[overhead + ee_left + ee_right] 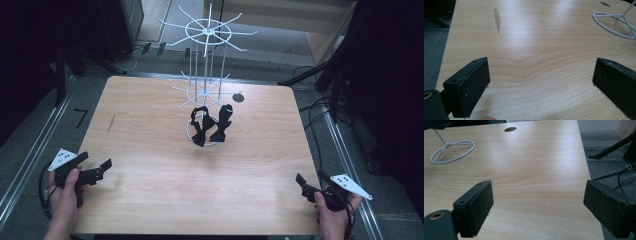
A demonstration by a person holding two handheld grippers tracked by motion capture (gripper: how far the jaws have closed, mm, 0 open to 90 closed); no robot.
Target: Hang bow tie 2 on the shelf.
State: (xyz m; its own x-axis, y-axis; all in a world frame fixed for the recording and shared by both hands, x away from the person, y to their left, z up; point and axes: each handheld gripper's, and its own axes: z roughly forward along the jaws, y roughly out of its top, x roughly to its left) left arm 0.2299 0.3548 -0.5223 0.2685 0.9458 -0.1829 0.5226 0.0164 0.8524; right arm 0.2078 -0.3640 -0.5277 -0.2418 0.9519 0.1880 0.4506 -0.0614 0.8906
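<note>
On the wooden table (150, 150) stands a white wire rack (206, 65) with thin radiating hooks, and two black bow ties (210, 125) hang from its lower hooks, close above the round base ring (614, 22), near the middle of the table. The left gripper (97, 172) rests at the near left corner and the right gripper (307, 186) at the near right edge; both are well apart from the rack, with their jaws spread wide and holding nothing. The bow ties look soft, light and limp, so they will probably fold and swing when touched. The best place to grip seems to be the central knot. The rack looks light and may tip easily.
</note>
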